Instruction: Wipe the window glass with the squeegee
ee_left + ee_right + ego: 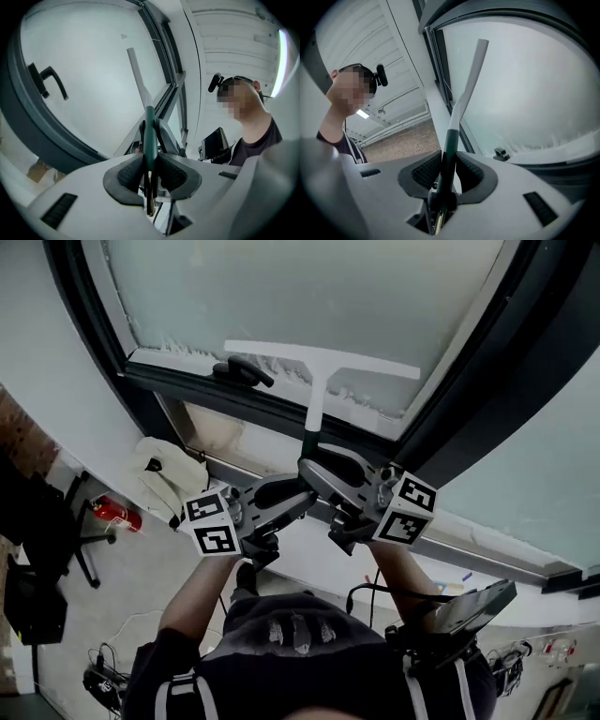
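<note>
Big window glass (309, 287) in a dark frame (234, 399), and the pane looks hazy, with a ragged band of white foam (375, 399) along the bottom edge. A black window handle (242, 371) sits on the lower frame, left of centre. The floor is way down below, with a red fire extinguisher (117, 514) lying on it and some cables (112, 671) nearer the person.

The only container-ish thing is a white bag (169, 474) slumped just under the frame on the left, and I can't tell what's in it.

The squeegee (319, 357) is up on the glass with its white blade lying across the lower part of the pane, right above the foam. Its neck runs down over the frame to a green handle (149, 136).

Both grippers are clenched on that handle. The left gripper (298, 502) comes in from the left and pinches the lower part between its ribbed pads (129, 173). The right gripper (323, 479) comes in from the right, just above it, clamped on the same green handle. Both forearms (202, 587) reach up from below, and the marker cubes (214, 523) face the head view
</note>
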A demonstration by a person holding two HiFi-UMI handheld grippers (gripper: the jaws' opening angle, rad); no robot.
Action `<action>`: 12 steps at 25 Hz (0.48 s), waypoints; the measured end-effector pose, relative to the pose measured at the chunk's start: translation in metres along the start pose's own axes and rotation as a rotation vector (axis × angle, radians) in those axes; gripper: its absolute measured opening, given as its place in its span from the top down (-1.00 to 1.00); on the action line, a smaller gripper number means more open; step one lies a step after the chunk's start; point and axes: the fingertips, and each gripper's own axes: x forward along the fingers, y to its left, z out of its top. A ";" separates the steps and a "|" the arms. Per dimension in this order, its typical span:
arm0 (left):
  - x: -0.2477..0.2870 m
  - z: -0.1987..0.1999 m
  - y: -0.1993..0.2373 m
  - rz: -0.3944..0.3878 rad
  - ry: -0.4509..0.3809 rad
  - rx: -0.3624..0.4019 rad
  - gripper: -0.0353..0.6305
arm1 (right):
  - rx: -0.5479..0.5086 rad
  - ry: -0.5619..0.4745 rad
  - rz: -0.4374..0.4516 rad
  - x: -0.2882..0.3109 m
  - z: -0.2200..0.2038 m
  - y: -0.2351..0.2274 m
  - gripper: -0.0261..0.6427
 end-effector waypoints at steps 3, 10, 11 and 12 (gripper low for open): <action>0.003 0.037 0.019 -0.086 0.001 -0.002 0.59 | -0.022 -0.069 -0.046 0.024 0.025 -0.020 0.67; 0.015 0.104 0.042 -0.296 0.054 -0.024 0.59 | -0.093 -0.265 -0.169 0.058 0.077 -0.046 0.67; 0.020 0.109 0.042 -0.318 0.050 -0.037 0.59 | -0.097 -0.279 -0.179 0.059 0.084 -0.047 0.67; 0.026 0.114 0.041 -0.338 0.047 -0.047 0.59 | -0.107 -0.286 -0.185 0.060 0.091 -0.048 0.67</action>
